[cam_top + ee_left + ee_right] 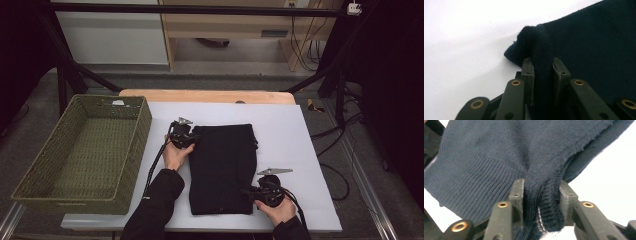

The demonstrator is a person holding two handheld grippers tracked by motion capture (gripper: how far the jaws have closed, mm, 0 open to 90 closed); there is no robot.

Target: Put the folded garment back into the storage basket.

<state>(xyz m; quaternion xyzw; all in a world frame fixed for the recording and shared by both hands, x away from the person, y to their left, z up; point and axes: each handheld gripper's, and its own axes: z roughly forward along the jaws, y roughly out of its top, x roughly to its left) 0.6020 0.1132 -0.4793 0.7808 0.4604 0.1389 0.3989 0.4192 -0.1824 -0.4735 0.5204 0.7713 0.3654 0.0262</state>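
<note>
A dark knitted garment (222, 167) is lying folded into a tall rectangle on the white sheet (290, 145) covering the worktop, just right of an empty green woven basket (50, 175). The left gripper (189, 137) is pinching the garment's far left corner, and its gripper view shows a bunched fold of knit squeezed between both fingers (527, 75). The right gripper (252, 192) is biting the near right edge close to the ribbed hem, with a thick roll of fabric sitting between its fingers (517, 195). The risk, as I judge it, is in the lift: each grip may be catching only the upper layers, so lower layers could be sliding out and the fold could be falling open. Raising the hands unevenly or pulling them apart could also be stretching the knit, or dragging the sheet along.
</note>
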